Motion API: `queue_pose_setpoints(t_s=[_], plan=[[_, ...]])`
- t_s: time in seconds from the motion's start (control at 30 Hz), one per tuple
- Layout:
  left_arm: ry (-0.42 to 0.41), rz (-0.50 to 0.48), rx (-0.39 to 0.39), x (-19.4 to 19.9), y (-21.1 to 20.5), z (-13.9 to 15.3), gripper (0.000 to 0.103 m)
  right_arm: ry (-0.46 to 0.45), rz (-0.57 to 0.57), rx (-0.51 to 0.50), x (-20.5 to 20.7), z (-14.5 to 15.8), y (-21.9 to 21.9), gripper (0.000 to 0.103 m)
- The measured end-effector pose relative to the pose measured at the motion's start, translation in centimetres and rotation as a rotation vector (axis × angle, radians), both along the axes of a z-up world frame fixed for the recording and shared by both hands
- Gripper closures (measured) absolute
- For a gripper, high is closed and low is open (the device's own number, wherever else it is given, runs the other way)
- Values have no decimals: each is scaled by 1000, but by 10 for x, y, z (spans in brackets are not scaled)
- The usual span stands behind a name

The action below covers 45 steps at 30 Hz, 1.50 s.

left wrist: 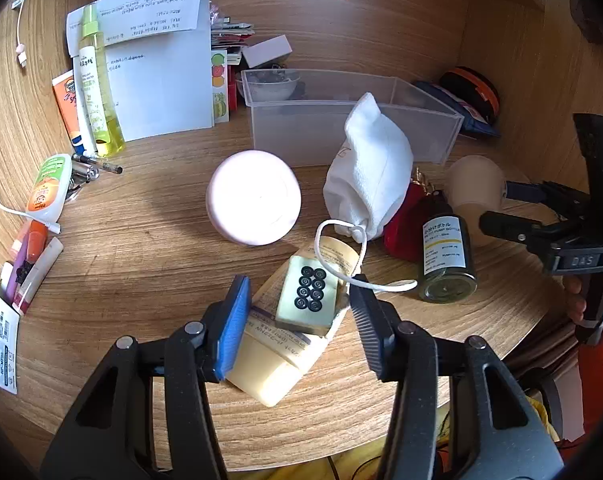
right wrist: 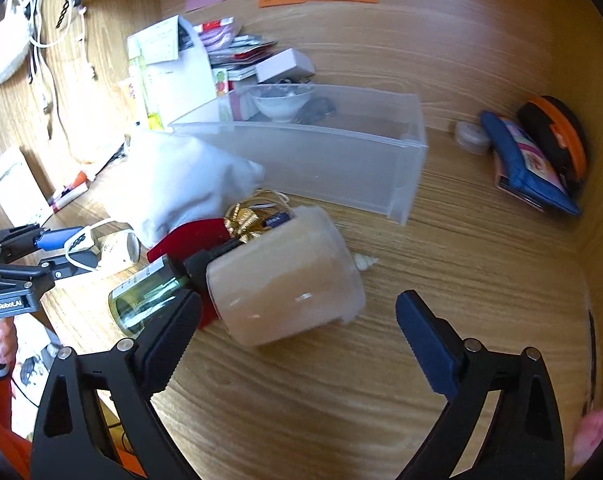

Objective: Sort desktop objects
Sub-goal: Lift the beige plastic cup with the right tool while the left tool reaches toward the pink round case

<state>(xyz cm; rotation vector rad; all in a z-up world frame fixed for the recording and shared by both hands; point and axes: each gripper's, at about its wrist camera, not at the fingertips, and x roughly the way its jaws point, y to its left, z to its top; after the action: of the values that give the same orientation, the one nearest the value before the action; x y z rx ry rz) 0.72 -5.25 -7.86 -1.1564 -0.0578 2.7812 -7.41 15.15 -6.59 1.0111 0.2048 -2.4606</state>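
Observation:
My left gripper point(left wrist: 299, 296) is open, its fingers either side of a mahjong tile point(left wrist: 307, 298) that lies on a cream tube point(left wrist: 285, 344). A white drawstring pouch point(left wrist: 369, 168), a pink round jar point(left wrist: 253, 202) and a dark pump bottle point(left wrist: 445, 256) lie around it. My right gripper point(right wrist: 297, 328) is open just in front of a frosted beige jar point(right wrist: 285, 276) lying on its side. The clear plastic bin point(right wrist: 321, 148) stands behind; it also shows in the left wrist view point(left wrist: 341, 120). The pump bottle point(right wrist: 149, 296) lies left of the beige jar.
Papers point(left wrist: 157, 60), a yellow spray bottle point(left wrist: 97, 92), tubes and pens point(left wrist: 33, 256) crowd the desk's left. A blue pouch point(right wrist: 529, 164) and an orange-black case point(right wrist: 557, 132) sit in the right corner. A red item point(right wrist: 189, 240) lies by the pouch. Wooden walls enclose the desk.

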Motion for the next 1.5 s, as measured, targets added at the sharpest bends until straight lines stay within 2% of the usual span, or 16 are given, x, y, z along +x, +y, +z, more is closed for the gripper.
queue_pose_setpoints(t_s=[0.07,0.17,0.2,0.3,0.57,0.77,1.03,1.17,1.5], plan=[[3,-5,9,-1,-1,1,57,-11,21,8,-4,-3,-4,19],[11,-9,17,-2,-3,1,66,-23,34,28,-11,-10,-9,27],[16,-11,16,-2,-3,2,71,-25,33,33,-12,-12,-10,28],[21,-15,5,-3,-2,1,73,-27,37,12,-12,-15,-8,28],[22,22,23,-6,-12,3,73,-28,14,-23,-12,-17,-3,31],[37,55,44,-3,-26,10,73,-14,-14,-52,-10,-6,7,33],[65,60,48,2,-29,22,73,-9,-27,-103,-5,7,21,39],[71,64,56,3,-30,26,73,-8,-42,-88,-5,7,25,40],[93,62,116,-5,-31,43,73,-23,-56,-159,-8,15,44,40]])
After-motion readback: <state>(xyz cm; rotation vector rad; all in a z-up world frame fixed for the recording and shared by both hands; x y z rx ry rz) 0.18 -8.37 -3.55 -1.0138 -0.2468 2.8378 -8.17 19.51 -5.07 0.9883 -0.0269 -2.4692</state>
